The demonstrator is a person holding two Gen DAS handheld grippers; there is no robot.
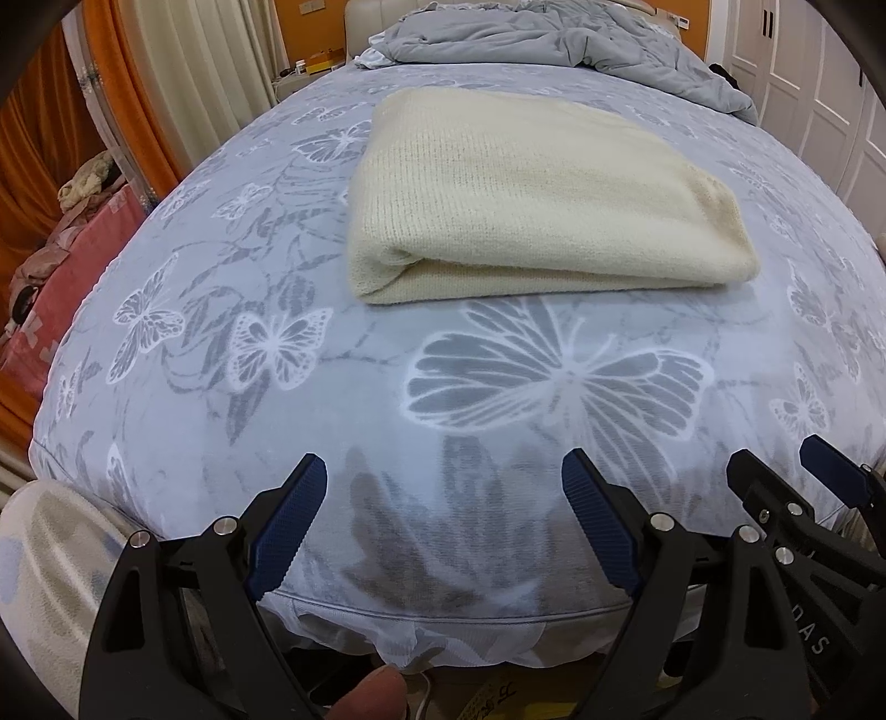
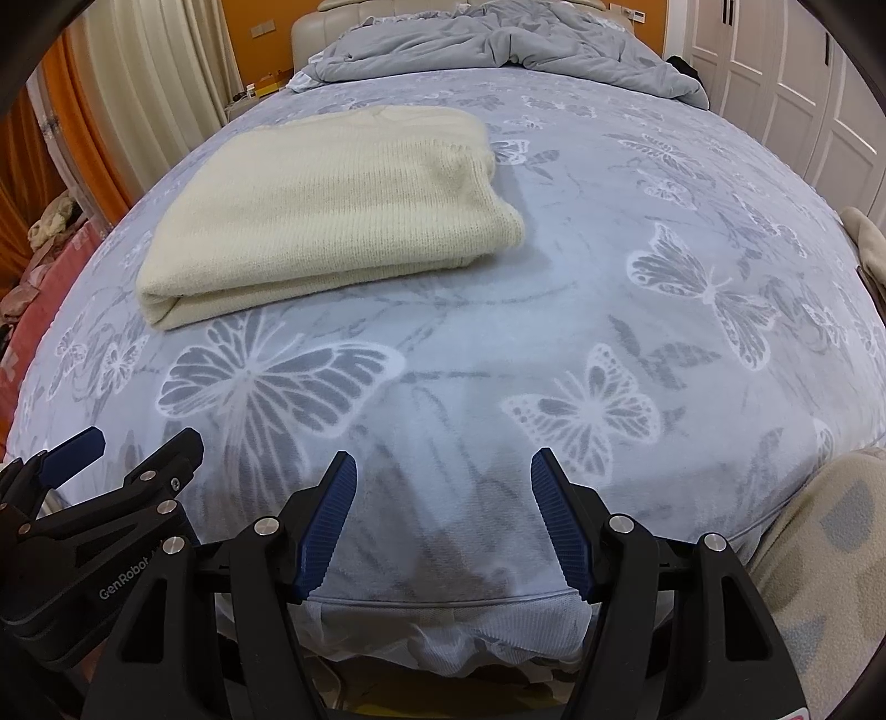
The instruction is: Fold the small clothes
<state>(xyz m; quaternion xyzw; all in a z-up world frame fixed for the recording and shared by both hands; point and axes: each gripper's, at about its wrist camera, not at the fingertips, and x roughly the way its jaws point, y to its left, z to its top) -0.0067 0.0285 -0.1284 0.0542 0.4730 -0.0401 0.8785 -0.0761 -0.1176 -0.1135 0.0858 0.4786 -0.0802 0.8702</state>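
A cream knitted garment (image 1: 515,194) (image 2: 326,210) lies folded into a thick flat rectangle on the bed, its folded edge toward me. My left gripper (image 1: 443,471) hovers open over the bed's near edge, well short of the garment, with nothing between its blue pads. My right gripper (image 2: 443,468) also stands open and empty at the near edge, to the right of the garment. In each view the other gripper shows at the side: the right gripper (image 1: 775,465) in the left wrist view, the left gripper (image 2: 144,443) in the right wrist view.
The bed sheet (image 1: 277,277) (image 2: 609,277) is pale blue with butterfly prints. A rumpled grey duvet (image 1: 554,39) (image 2: 498,44) is piled at the far end. Orange curtains (image 1: 44,138) and pink bedding (image 1: 66,288) stand left; white wardrobe doors (image 2: 803,83) right. A thumb (image 1: 376,692) shows below.
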